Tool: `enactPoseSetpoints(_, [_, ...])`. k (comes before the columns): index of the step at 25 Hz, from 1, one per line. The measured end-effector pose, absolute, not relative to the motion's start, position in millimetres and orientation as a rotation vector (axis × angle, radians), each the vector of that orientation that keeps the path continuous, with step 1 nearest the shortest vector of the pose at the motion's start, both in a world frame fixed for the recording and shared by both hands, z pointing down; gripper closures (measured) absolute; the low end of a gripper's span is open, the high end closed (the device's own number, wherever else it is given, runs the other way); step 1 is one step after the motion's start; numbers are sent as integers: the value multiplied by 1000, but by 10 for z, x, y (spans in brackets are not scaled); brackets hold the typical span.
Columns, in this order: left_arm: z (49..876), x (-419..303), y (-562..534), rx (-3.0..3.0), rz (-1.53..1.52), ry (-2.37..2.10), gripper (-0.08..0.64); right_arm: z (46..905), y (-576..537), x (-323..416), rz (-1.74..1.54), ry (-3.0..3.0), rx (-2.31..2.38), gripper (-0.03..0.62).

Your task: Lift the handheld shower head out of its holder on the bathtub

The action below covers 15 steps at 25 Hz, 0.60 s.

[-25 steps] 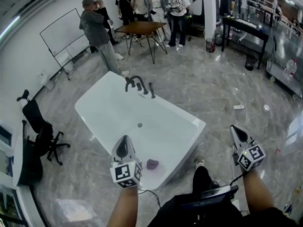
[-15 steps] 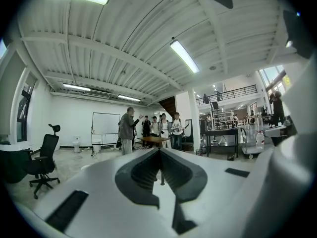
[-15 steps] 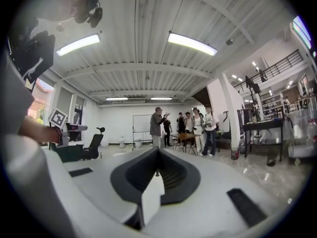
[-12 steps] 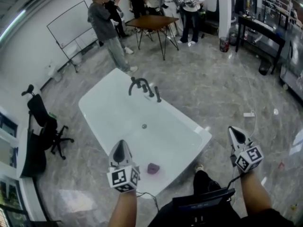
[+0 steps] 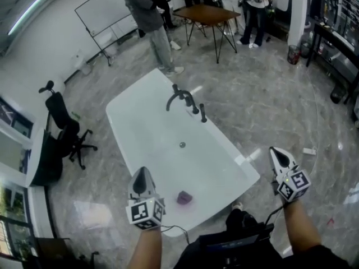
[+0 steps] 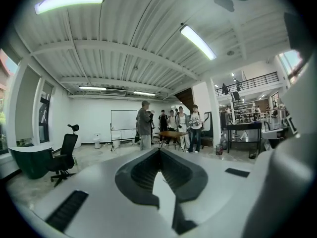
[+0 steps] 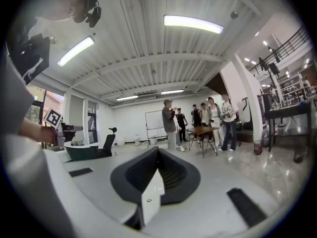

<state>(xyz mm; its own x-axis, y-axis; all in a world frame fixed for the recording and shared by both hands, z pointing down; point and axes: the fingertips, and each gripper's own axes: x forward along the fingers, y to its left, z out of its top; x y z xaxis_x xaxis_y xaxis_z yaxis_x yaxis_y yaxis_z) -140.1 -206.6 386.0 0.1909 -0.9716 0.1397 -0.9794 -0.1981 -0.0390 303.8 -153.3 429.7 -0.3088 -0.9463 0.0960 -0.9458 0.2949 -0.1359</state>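
The white bathtub [image 5: 140, 122] stands on the marble floor in the middle of the head view. On its far right rim are a black faucet [image 5: 180, 98] and, just right of it, the slim black handheld shower head [image 5: 202, 114], upright in its holder. My left gripper [image 5: 142, 178] hovers over the tub's near end, shut and holding nothing. To the right of the tub, over the floor, my right gripper [image 5: 279, 157] is likewise shut with nothing in it. Both point level toward the room; the jaws meet at their tips in the left gripper view [image 6: 159, 150] and the right gripper view [image 7: 157, 150].
A purple object [image 5: 184, 197] lies in the tub near a drain [image 5: 182, 145]. A black office chair [image 5: 67, 133] stands to the left, with a whiteboard [image 5: 106, 10], a wooden table [image 5: 207, 14] and several people [image 5: 148, 21] beyond. A white power strip [image 5: 309, 151] lies on the floor at right.
The head view has swung and come nearer to the tub: the faucet and shower head now sit lower and further right. Both grippers keep their spots in the picture, still shut.
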Motion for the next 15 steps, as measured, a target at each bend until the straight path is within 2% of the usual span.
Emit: enactPoseSetpoints(15, [3735, -1753, -2223, 1999, 200, -2314, 551, 4234, -3393, 2578, -234, 2809, -1398, 586])
